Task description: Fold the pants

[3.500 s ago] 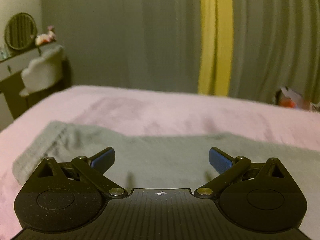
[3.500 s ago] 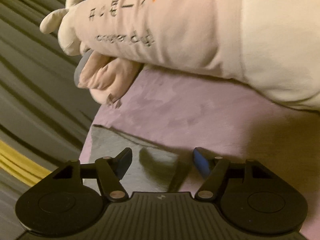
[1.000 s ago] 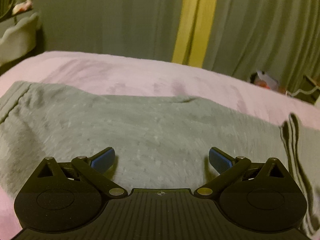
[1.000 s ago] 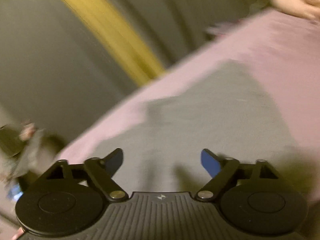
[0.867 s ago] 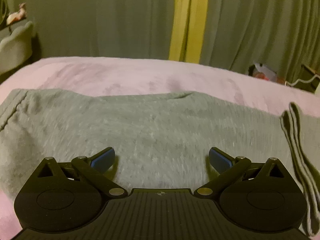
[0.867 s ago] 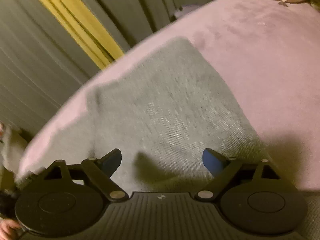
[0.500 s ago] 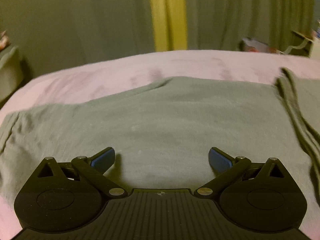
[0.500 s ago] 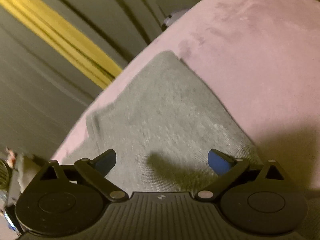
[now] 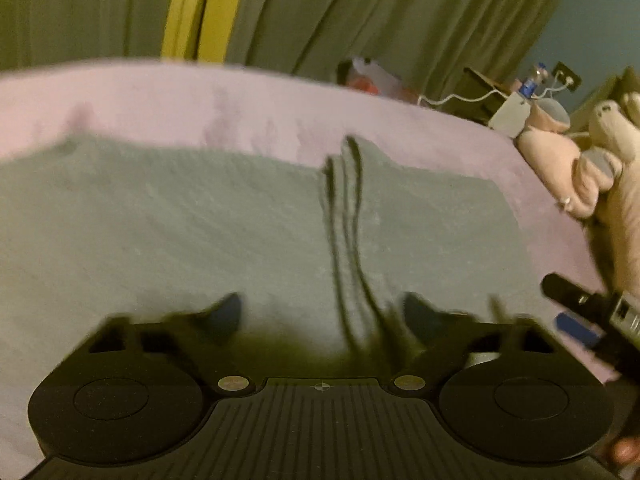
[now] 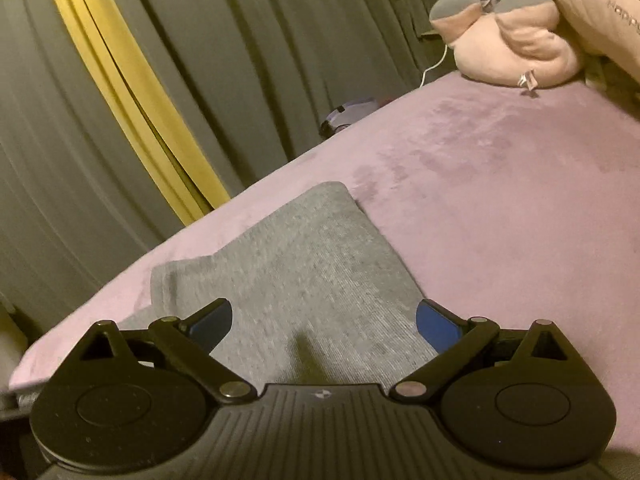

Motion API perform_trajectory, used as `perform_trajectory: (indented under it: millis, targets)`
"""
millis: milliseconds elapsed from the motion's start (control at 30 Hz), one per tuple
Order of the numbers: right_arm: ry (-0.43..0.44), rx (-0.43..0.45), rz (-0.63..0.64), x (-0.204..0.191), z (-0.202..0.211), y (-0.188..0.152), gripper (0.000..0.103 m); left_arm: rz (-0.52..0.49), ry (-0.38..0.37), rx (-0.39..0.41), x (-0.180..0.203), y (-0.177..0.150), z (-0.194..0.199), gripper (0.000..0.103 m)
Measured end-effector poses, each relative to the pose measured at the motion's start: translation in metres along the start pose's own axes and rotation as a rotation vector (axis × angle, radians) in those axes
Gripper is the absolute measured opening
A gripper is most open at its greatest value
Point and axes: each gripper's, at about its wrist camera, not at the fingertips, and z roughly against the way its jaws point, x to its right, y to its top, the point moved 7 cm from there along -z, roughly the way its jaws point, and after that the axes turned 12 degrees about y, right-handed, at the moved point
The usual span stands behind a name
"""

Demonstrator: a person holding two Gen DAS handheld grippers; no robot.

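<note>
The left gripper (image 9: 320, 316) hovers low over the pants (image 9: 180, 216), its fingers (image 9: 226, 314) spread wide and holding nothing. Grey cloth fills the space ahead of and to the left of them, and a stack of folded edges (image 9: 344, 216) runs forward just inside the right finger; the blur makes it hard to say whether the tips touch the fabric. That placement suggests the gripper is lining up on the layered edge to take the next fold. The right gripper (image 10: 324, 320) is likewise wide open and empty, with a folded end of the pants (image 10: 304, 264) lying between its fingers (image 10: 436, 326) and reaching ahead to a rounded corner; it seems set to pinch this end so both edges lift together. The pants lie flat on a bed (image 10: 500, 200) covered in soft pink plush. Beyond the fingers hang grey curtains (image 10: 240, 60) with a yellow strip (image 10: 132, 92), and ahead to the right a pale plush toy (image 10: 516, 48) rests on the bed.
</note>
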Motion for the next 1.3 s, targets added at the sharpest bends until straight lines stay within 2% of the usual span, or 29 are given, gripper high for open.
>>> perform_trajectory:
  millis: [100, 200, 300, 333, 367, 400, 467, 533, 567, 600, 733, 867, 1067, 1167, 1300]
  targets:
    - [-0.010, 0.005, -0.013, 0.005, -0.003, 0.001, 0.099, 0.053, -0.077, -0.085, 0.010, -0.003, -0.015, 0.062]
    - [-0.022, -0.008, -0.024, 0.007, -0.011, 0.001, 0.099, 0.038, -0.126, -0.107, 0.023, -0.001, -0.022, 0.056]
    - [-0.022, -0.012, -0.016, 0.006, -0.015, -0.001, 0.099, 0.018, -0.112, -0.155, 0.029, 0.001, -0.037, 0.056]
    - [-0.021, -0.014, -0.015, 0.007, -0.016, -0.001, 0.099, 0.003, -0.108, -0.168, 0.030, 0.002, -0.041, 0.058]
    - [-0.021, -0.017, -0.015, 0.007, -0.016, -0.001, 0.099, -0.003, -0.118, -0.173, 0.032, 0.005, -0.040, 0.065]
    - [-0.021, -0.020, -0.016, 0.007, -0.016, -0.002, 0.099, 0.005, -0.144, -0.186, 0.034, 0.006, -0.040, 0.075]
    - [-0.022, -0.019, -0.015, 0.007, -0.017, -0.003, 0.099, 0.034, -0.169, -0.201, 0.036, 0.007, -0.042, 0.079]
    - [-0.029, -0.021, -0.014, 0.007, -0.019, -0.004, 0.099, 0.039, -0.150, -0.177, 0.036, 0.007, -0.042, 0.065]
    - [-0.033, -0.020, -0.011, 0.007, -0.019, -0.004, 0.099, 0.032, -0.115, -0.162, 0.034, 0.006, -0.042, 0.036]
    - [-0.034, -0.018, -0.006, 0.005, -0.018, -0.004, 0.099, 0.031, -0.094, -0.158, 0.034, 0.006, -0.043, 0.023]
    - [-0.010, 0.007, -0.001, 0.003, -0.013, -0.003, 0.099, 0.120, -0.148, -0.145, 0.023, 0.010, -0.029, 0.018]
    - [0.016, 0.032, 0.003, 0.000, -0.008, -0.001, 0.099, 0.063, -0.129, -0.060, 0.025, 0.017, -0.003, 0.017]
    - [0.041, 0.058, 0.006, -0.003, -0.001, 0.002, 0.099, 0.044, -0.092, 0.003, 0.000, 0.026, 0.024, 0.017]
    - [0.042, 0.035, 0.004, -0.003, -0.005, 0.001, 0.099, 0.056, -0.052, 0.030, -0.022, 0.027, 0.035, 0.017]
    - [0.053, -0.073, 0.021, -0.009, -0.018, -0.010, 0.099, 0.070, 0.024, 0.039, -0.053, 0.023, 0.038, 0.017]
